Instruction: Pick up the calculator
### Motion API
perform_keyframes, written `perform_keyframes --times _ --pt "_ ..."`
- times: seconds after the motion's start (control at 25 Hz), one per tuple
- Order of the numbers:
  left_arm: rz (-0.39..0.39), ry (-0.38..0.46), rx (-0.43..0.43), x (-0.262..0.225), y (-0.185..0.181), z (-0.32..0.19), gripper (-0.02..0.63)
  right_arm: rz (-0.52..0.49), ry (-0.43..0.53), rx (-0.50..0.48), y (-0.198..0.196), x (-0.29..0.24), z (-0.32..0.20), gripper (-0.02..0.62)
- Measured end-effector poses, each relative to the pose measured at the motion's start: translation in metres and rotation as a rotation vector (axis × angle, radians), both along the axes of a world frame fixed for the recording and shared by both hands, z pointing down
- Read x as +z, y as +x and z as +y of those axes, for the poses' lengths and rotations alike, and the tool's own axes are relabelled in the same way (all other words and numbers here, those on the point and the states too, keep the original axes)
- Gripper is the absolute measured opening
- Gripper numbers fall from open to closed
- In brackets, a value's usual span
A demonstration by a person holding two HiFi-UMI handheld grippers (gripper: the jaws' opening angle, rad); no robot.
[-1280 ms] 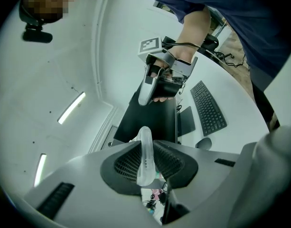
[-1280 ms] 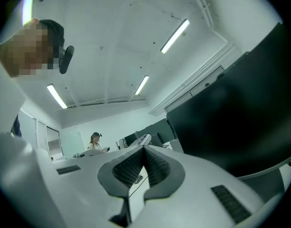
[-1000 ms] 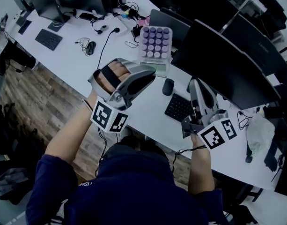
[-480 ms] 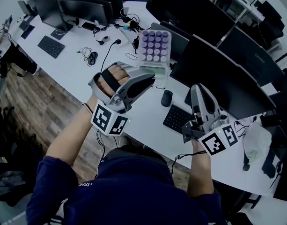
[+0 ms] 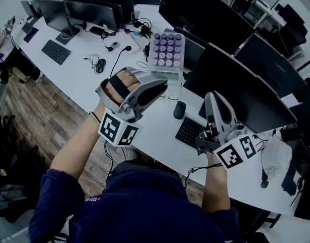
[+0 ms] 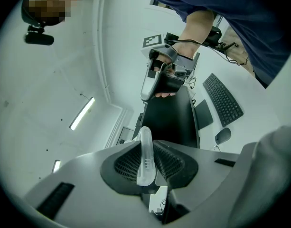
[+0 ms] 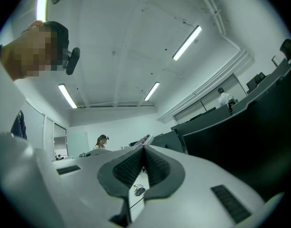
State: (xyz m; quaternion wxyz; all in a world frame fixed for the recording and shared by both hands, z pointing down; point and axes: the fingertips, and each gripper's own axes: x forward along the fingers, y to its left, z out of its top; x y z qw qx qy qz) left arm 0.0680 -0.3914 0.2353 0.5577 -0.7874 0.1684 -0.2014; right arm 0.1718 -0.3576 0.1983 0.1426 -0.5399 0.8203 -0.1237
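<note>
So the left gripper [image 5: 161, 85] has the calculator [image 5: 167, 50], the one with the round purple keys. Its jaws are clamped on the calculator's near end, and it's held up over the white counter [image 5: 76, 75] rather than lying on it, keys facing the head camera. In the left gripper view you only get a thin pale slab standing edge-on between the ribbed pads [image 6: 125, 164], and I'm pretty sure that's the same calculator seen from the side. The right gripper [image 5: 214, 99] is off to the right, well apart from it, jaws shut together with nothing in them, tips up near a dark monitor [image 5: 235, 85]. On the counter by it are a black keyboard [image 5: 191, 130] and a dark mouse [image 5: 179, 110] just left of that.
</note>
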Motion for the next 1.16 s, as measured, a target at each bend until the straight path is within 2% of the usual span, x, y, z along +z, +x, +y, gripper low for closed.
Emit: perform_keyframes --times 1.16 --pt "-0.003 -0.007 -0.020 0.003 0.000 0.002 0.094 0.004 -0.017 -0.025 -0.002 0.012 0.000 0.003"
